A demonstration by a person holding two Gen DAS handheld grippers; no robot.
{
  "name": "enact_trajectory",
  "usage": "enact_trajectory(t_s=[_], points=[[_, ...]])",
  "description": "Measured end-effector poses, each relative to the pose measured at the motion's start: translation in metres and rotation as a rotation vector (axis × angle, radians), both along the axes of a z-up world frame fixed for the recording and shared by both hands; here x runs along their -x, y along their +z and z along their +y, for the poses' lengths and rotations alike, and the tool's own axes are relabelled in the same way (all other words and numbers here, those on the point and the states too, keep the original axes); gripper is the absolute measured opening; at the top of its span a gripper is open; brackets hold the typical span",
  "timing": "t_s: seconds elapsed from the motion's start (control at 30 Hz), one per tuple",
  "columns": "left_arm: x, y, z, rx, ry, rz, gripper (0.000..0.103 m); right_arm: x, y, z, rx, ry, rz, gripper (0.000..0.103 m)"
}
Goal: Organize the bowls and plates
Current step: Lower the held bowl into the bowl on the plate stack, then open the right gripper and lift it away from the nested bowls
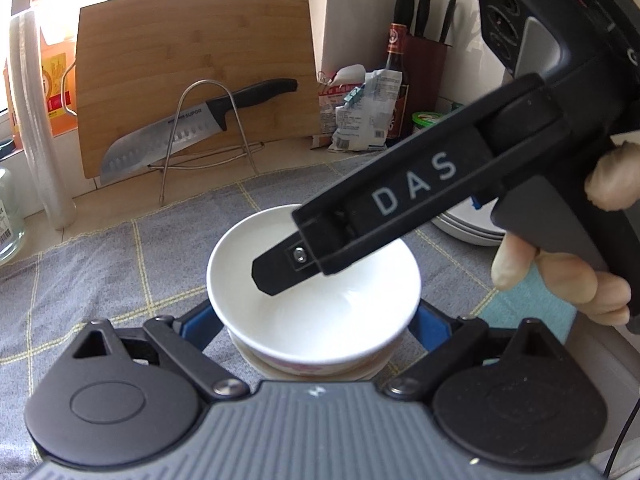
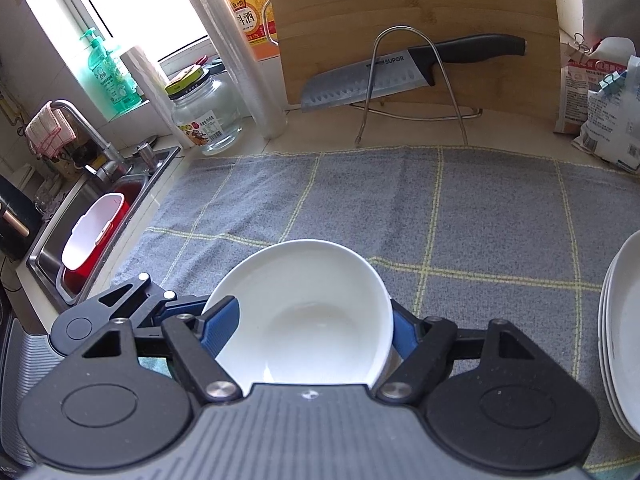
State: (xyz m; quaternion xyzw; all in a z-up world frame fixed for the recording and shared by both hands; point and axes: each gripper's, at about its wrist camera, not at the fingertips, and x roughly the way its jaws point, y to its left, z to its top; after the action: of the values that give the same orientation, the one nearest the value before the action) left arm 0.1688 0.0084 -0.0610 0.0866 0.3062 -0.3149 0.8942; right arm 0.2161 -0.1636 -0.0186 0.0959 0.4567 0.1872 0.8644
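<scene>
While a white bowl (image 1: 316,300) is clamped between the blue pads of the left tool (image 1: 314,326), it is reached into by one finger of the right tool (image 1: 288,268).

The bowl is seated on a second bowl (image 1: 316,368) over the grey checked cloth (image 2: 440,208) on the tabletop. The right tool's pads are seen pinching the bowl's rim, one inside, one outside. A stack of white plates (image 2: 624,340) stands on the cloth at right. A knife (image 2: 400,72) is propped in a wire rack against the cutting board (image 2: 400,8).
</scene>
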Motion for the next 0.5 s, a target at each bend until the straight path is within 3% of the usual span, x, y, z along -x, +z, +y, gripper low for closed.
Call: enact_trajectory(t_s=[0.5], points=[[-0.0014, -0.0016, -0.0019, 0.000, -0.004, -0.001, 0.097, 0.0024, 0.0015, 0.0010, 0.006, 0.001, -0.003, 0.086]])
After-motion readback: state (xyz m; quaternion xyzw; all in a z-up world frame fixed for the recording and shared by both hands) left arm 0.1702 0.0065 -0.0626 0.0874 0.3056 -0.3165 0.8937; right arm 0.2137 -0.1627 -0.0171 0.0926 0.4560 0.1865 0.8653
